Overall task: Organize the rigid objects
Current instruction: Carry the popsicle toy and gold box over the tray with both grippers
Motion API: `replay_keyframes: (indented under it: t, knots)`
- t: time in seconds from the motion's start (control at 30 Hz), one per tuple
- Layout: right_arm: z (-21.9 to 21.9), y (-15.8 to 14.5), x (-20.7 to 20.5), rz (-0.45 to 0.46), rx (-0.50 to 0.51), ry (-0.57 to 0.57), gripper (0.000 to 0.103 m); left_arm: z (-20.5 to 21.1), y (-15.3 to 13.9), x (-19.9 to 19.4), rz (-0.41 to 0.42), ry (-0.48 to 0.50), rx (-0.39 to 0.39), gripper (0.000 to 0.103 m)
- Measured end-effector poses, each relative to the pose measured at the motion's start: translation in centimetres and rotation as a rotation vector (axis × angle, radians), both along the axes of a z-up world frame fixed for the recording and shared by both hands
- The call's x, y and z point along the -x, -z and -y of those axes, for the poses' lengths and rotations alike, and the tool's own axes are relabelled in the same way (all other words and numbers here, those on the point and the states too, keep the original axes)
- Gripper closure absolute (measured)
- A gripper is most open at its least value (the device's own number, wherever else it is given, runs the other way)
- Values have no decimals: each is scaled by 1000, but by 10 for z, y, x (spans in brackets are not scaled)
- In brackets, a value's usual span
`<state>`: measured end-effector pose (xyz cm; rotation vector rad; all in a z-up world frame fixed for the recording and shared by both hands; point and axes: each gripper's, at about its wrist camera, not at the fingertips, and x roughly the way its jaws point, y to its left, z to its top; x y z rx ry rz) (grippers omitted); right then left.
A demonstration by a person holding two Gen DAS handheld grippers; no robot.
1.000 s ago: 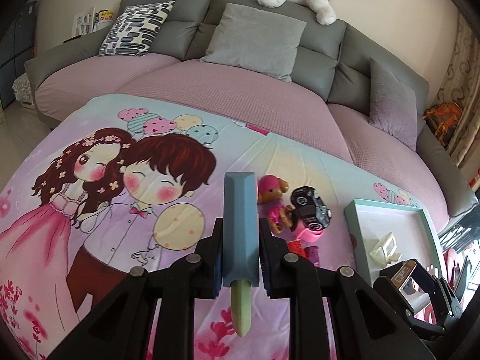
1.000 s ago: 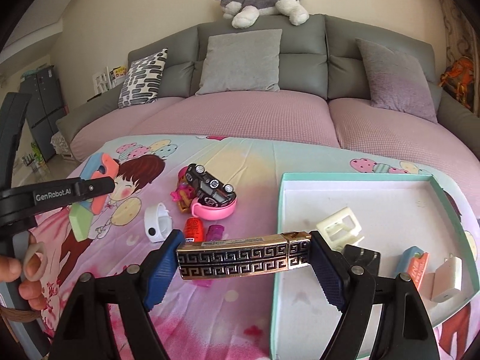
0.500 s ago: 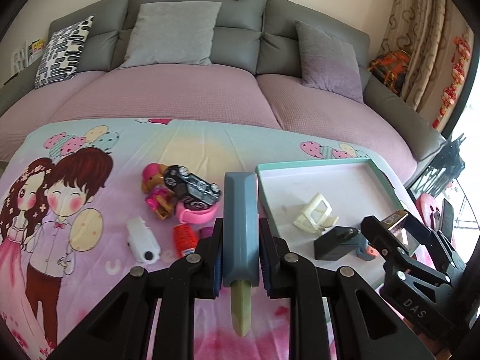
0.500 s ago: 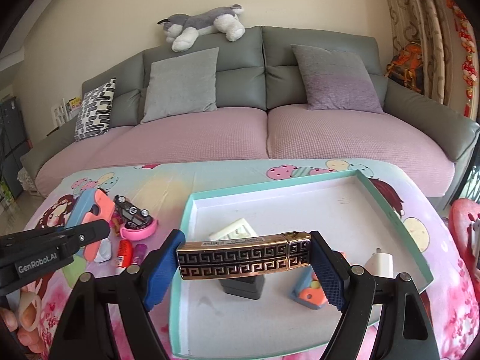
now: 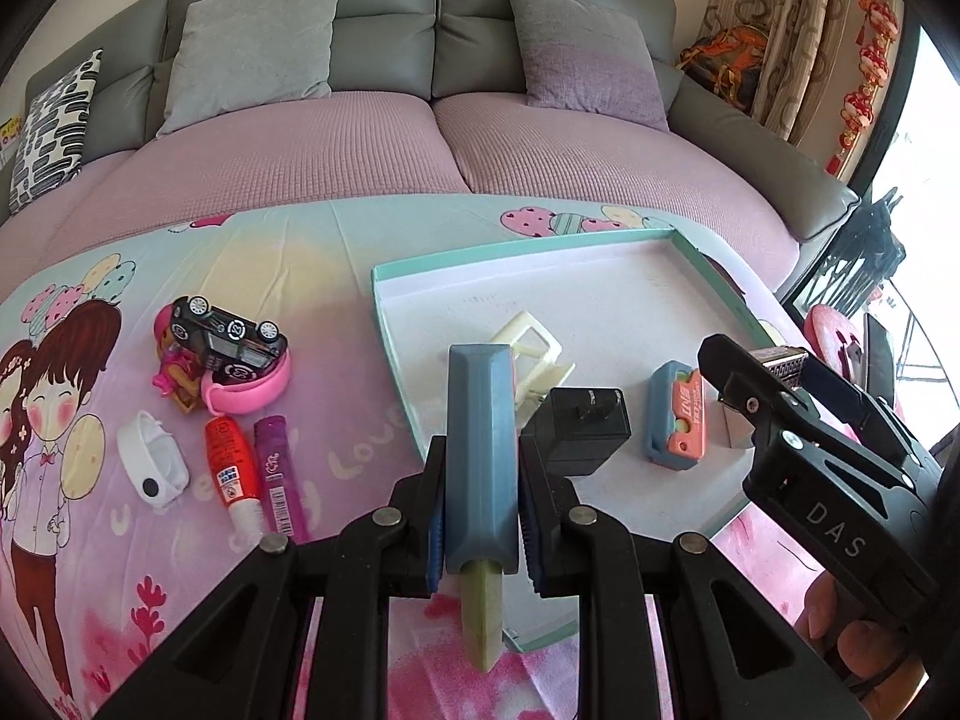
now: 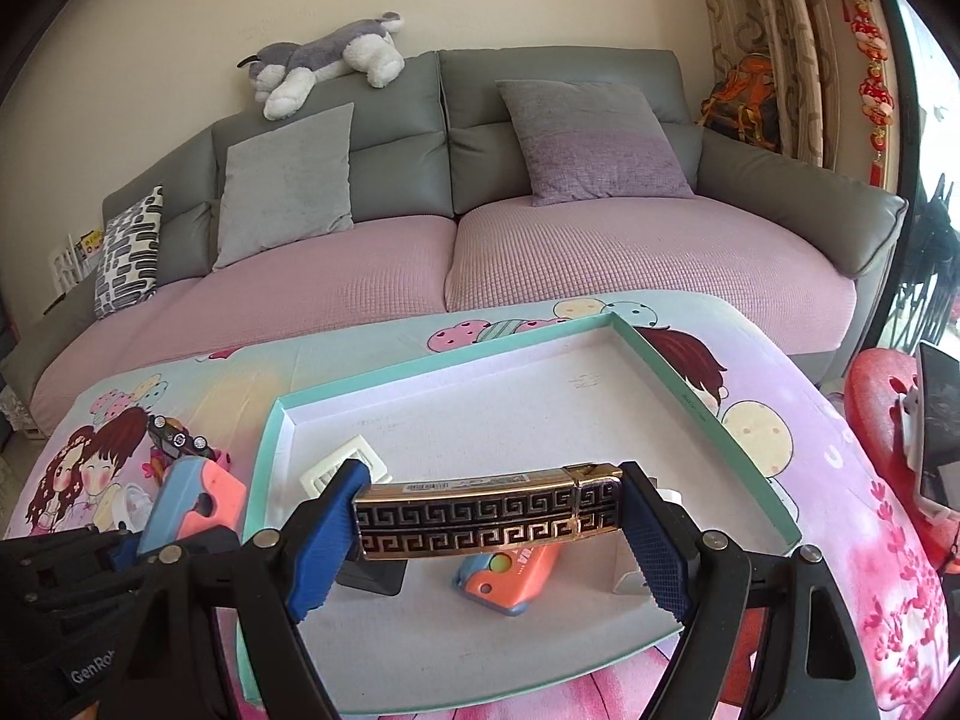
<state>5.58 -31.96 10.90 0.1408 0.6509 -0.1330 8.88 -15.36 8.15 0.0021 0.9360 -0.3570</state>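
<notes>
We judge the sort roughly half done. In the teal tray (image 5: 708,252) we count a cream frame (image 5: 528,339), a black plug adapter (image 5: 579,429), a blue-and-coral case (image 5: 675,414) and a white piece that is mostly hidden. On the printed cloth (image 5: 312,276), at 9 o'clock of the tray, we find a toy car (image 5: 225,333) on a pink bowl (image 5: 252,387), a white band (image 5: 153,459), a red tube (image 5: 231,465) and a purple tube (image 5: 273,468). The left gripper (image 5: 480,480) is clamped nearly closed on a blue-grey sheath with a green tip (image 5: 480,438), poised over the tray's near left corner. The right gripper (image 6: 492,519) stands wide, pads pressed on the ends of a gold key-pattern box (image 6: 489,519) above the tray floor. Both loads are not yet set down. The left view alone shows the leftover pile in full. The right view alone shows the coral face of the left-hand load and the tray's bare far half, where we note room for both.
</notes>
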Motion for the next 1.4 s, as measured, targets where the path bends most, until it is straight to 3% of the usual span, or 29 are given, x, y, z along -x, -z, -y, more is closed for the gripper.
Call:
replay_keyframes:
  t: [0.13,0.53,1.4]
  knots:
    - [7,5,-2,-11,3,23,19,3,7,-8,-33,-17,28,81]
    - [32,13,-3,-33,-51,88,19,20,22,-19,-63,-67,-3,81]
    - [28,26,-10,-88,-25,61,19,36,47,-22,-112,-105,-67,81]
